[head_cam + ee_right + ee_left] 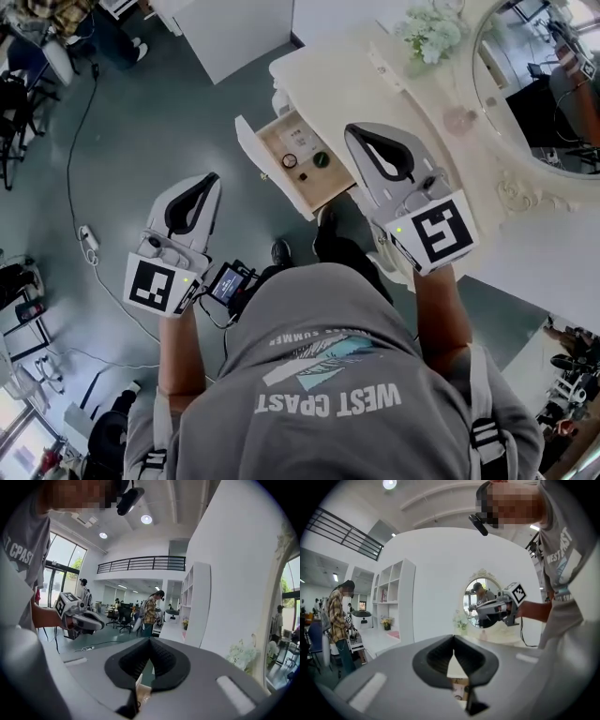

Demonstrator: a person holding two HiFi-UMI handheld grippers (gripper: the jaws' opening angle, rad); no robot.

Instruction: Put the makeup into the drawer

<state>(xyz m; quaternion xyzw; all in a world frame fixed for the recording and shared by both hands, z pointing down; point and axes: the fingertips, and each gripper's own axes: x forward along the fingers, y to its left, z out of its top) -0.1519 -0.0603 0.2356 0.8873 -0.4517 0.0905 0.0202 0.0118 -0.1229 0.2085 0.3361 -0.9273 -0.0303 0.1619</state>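
Observation:
The wooden drawer (pixel 279 134) stands pulled out from the white dressing table (pixel 337 80). Inside it lie a round ring-shaped makeup piece (pixel 290 160) and a dark round one (pixel 322 159). Both grippers hang high above the floor, in front of the person's chest. My left gripper (pixel 215 178) is left of the drawer, its jaws shut with nothing between them (pixel 453 638). My right gripper (pixel 351 131) hovers over the drawer's right side, also shut and holding nothing (pixel 150 640). A slice of the drawer (pixel 459 686) shows through the left jaws' gap.
An oval mirror (pixel 539 84), white flowers (pixel 429 33) and a small pink glass piece (pixel 459 119) are on the dressing table. A cable and power strip (pixel 89 242) lie on the floor at the left. A white shelf unit (pixel 391 604) and several people stand farther off.

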